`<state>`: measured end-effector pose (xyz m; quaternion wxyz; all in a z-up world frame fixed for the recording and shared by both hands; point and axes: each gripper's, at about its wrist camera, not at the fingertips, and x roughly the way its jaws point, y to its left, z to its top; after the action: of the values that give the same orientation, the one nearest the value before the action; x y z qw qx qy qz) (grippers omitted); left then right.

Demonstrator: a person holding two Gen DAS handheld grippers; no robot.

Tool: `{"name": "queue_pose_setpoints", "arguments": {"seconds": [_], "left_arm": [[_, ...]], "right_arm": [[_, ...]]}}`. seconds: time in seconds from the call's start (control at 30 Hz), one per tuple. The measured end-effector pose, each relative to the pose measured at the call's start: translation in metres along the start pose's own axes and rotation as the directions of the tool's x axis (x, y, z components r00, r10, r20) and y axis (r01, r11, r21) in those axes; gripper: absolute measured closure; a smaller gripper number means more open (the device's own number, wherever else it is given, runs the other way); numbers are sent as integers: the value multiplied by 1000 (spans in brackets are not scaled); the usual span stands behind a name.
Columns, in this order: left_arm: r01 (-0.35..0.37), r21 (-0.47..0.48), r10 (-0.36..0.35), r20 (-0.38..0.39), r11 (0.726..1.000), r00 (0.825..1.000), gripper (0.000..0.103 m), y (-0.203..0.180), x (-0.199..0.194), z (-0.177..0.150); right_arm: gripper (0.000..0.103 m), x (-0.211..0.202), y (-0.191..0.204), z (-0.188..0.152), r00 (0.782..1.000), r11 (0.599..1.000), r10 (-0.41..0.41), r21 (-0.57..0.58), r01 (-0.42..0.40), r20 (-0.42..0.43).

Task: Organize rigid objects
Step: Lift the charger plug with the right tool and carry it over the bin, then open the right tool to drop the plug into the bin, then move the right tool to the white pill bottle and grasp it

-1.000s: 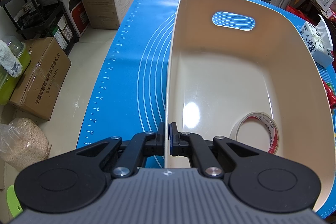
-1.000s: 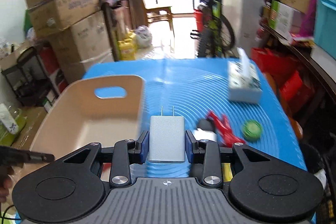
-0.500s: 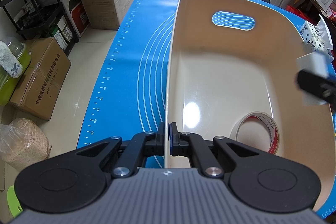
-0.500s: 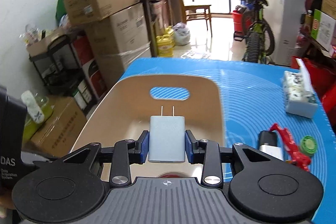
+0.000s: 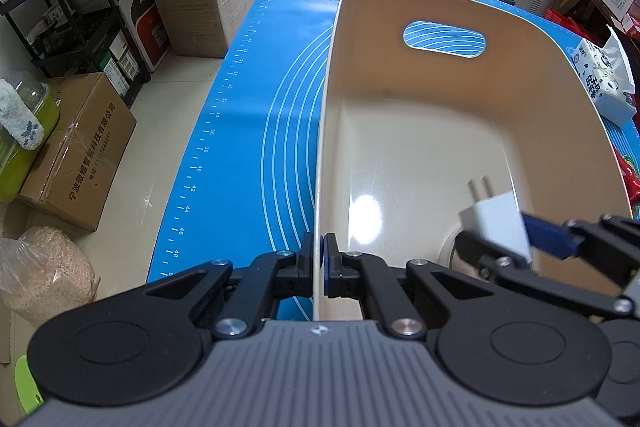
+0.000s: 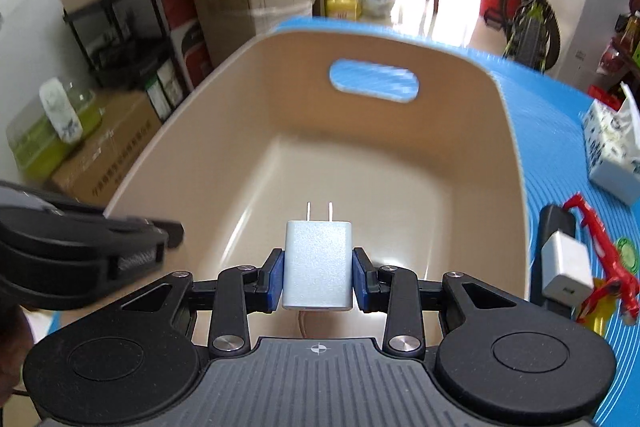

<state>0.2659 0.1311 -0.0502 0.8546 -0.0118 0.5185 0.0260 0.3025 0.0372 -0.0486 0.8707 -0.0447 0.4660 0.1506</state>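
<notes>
A beige plastic bin (image 5: 440,115) with a handle slot stands on the blue mat (image 5: 248,131). My left gripper (image 5: 319,267) is shut on the bin's near left rim. My right gripper (image 6: 318,277) is shut on a white plug adapter (image 6: 318,263), prongs forward, and holds it over the inside of the bin (image 6: 360,163). The adapter (image 5: 496,227) and right gripper also show in the left wrist view, low over the bin's right side, hiding most of a tape roll edge (image 5: 448,253).
On the mat right of the bin lie a white charger block on a black item (image 6: 564,267), a red toy (image 6: 600,247), a green disc (image 6: 626,251) and a tissue pack (image 6: 612,151). Cardboard boxes (image 5: 80,155) and a black shelf (image 5: 80,19) stand left of the table.
My right gripper has carried the adapter from the mat side leftward and down into the bin, covering the tape roll. The left gripper has kept its hold on the rim.
</notes>
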Motion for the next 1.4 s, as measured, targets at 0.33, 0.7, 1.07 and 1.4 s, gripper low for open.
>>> {"name": "queue_pose_setpoints", "arguments": {"seconds": [0.33, 0.7, 1.07, 1.4], "left_arm": [[2, -2, -2, 0, 1000, 1000, 98, 0, 0, 0], [2, -1, -2, 0, 1000, 1000, 98, 0, 0, 0], [0, 4, 0, -1, 1000, 1000, 98, -1, 1, -1], [1, 2, -1, -2, 1000, 1000, 98, 0, 0, 0]], "right_arm": [[49, 10, -2, -1, 998, 1000, 18, 12, -17, -58], [31, -43, -32, 4, 993, 995, 16, 94, -27, 119], [29, -100, -85, -22, 964, 974, -94, 225, 37, 248], [29, -95, -143, -79, 964, 923, -232, 343, 175, 132]]}}
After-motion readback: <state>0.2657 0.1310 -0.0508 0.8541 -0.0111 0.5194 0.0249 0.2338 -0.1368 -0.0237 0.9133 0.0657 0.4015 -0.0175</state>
